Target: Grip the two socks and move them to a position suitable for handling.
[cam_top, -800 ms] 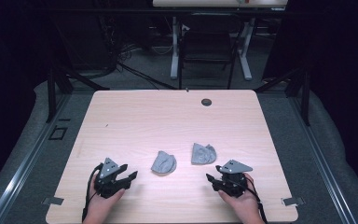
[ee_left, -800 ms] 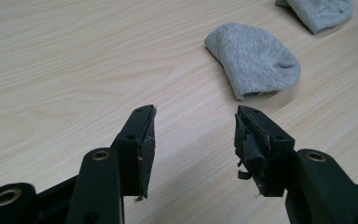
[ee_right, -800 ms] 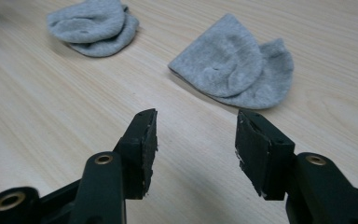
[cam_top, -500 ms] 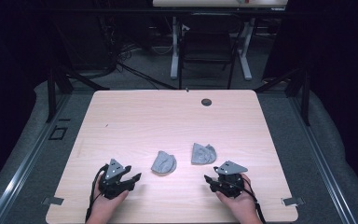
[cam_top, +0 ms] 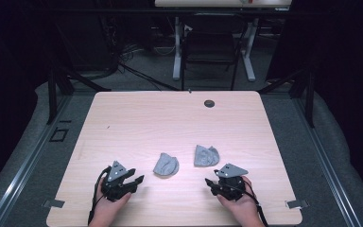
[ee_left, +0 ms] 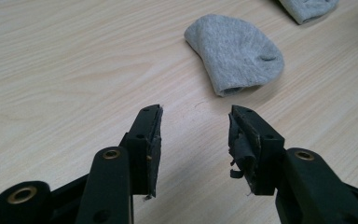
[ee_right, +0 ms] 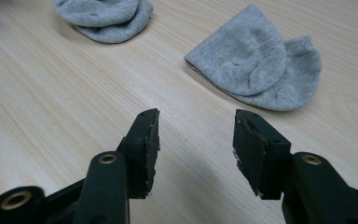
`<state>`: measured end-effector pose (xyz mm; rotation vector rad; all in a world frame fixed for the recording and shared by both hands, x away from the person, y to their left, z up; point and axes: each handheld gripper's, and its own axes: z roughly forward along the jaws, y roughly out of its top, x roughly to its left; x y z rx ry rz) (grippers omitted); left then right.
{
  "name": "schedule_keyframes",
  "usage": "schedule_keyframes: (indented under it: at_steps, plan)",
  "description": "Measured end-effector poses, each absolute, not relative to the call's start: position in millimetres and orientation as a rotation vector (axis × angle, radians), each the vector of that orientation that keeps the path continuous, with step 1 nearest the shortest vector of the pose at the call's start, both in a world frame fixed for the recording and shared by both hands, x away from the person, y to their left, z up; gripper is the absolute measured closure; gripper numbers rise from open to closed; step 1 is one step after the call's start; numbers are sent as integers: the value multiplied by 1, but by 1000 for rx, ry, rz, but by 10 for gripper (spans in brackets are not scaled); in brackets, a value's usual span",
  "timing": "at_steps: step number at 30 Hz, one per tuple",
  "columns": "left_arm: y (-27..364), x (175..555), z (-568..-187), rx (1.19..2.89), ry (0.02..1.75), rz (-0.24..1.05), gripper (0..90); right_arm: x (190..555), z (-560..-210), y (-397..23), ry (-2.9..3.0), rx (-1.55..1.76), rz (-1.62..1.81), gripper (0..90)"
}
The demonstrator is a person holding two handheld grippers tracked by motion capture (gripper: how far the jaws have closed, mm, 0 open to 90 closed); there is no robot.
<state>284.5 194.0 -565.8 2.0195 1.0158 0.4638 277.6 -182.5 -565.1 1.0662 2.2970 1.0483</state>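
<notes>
High view: two grey socks lie on the desk point(cam_top: 137, 123), toward its near edge and about midway between its left and right edges. The left sock point(cam_top: 166, 164) is bunched into a rounded lump; the right sock point(cam_top: 205, 155) lies just beside it, a little farther from the near edge, with bare wood between them.

The left gripper point(cam_top: 137, 181) rests in a hand close to the near edge, nearer the near left corner, its jaws pointing toward the left sock. In the left gripper view, the left gripper point(ee_left: 196, 128) has its jaws spread wide with only bare wood between them; the left sock point(ee_left: 235, 53) lies ahead of the tips and apart from them, and an edge of the right sock point(ee_left: 307, 7) shows at the top.

The right gripper point(cam_top: 210, 183) sits in the other hand near the same edge, toward the near right corner. In the right gripper view, the right gripper point(ee_right: 196, 128) also stands spread, pinching nothing. The right sock point(ee_right: 258, 60) lies flat ahead of its right jaw, untouched, and the left sock point(ee_right: 103, 14) lies farther off at the upper left.
</notes>
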Motion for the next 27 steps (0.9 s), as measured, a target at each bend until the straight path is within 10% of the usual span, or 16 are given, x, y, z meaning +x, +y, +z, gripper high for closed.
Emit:
schedule_keyframes:
  at_steps: [16, 27]
  plan:
    - [177, 294, -558, 2010, 1002, 453, 515, 278, -565, -185, 2293, 1076, 1045, 510]
    - [160, 305, -555, 2036, 960, 510, 747, 278, -564, -187, 2290, 1083, 1049, 510]
